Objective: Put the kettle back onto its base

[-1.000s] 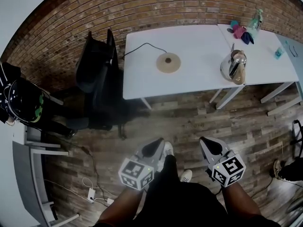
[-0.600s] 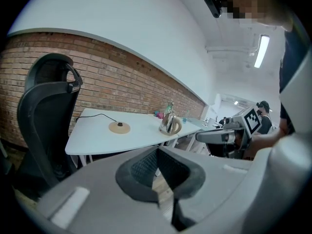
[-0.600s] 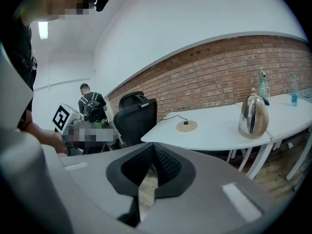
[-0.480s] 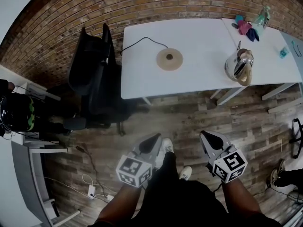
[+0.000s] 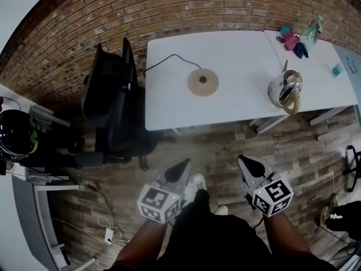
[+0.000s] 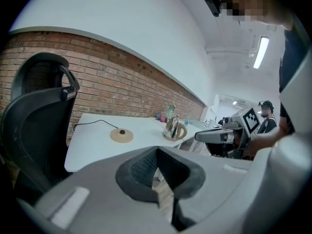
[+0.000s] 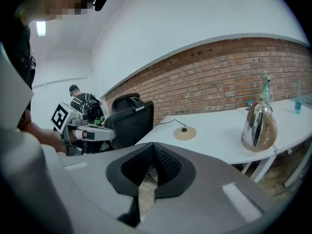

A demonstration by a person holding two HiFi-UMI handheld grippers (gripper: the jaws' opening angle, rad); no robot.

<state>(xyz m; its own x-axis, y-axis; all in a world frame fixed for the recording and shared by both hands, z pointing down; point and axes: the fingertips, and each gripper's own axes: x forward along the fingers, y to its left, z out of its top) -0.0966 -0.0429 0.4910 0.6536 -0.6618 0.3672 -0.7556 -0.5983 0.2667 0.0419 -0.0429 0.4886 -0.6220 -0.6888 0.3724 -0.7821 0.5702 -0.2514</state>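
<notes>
On the desk (image 5: 237,55): the kettle (image 5: 285,90) is seen upright near the front edge at the right end, well apart from its base.
Base (image 5: 203,82): a round disc is seen bare near the middle of the desk, its cord (image 5: 163,61) run off toward the left rear.
Left tongs (image 5: 179,167): held low over the wooden floor, well short of the desk; the jaws are pressed together with nothing between them.
Right tongs (image 5: 249,164): held likewise, jaws together and empty.
Done: nothing, as judged; the kettle is untouched.
Left: the desk is to be approached, the kettle gripped, lifted, carried leftward and seated on the base.
Beside the desk: a black chair (image 5: 110,103) is parked at the left end.
</notes>
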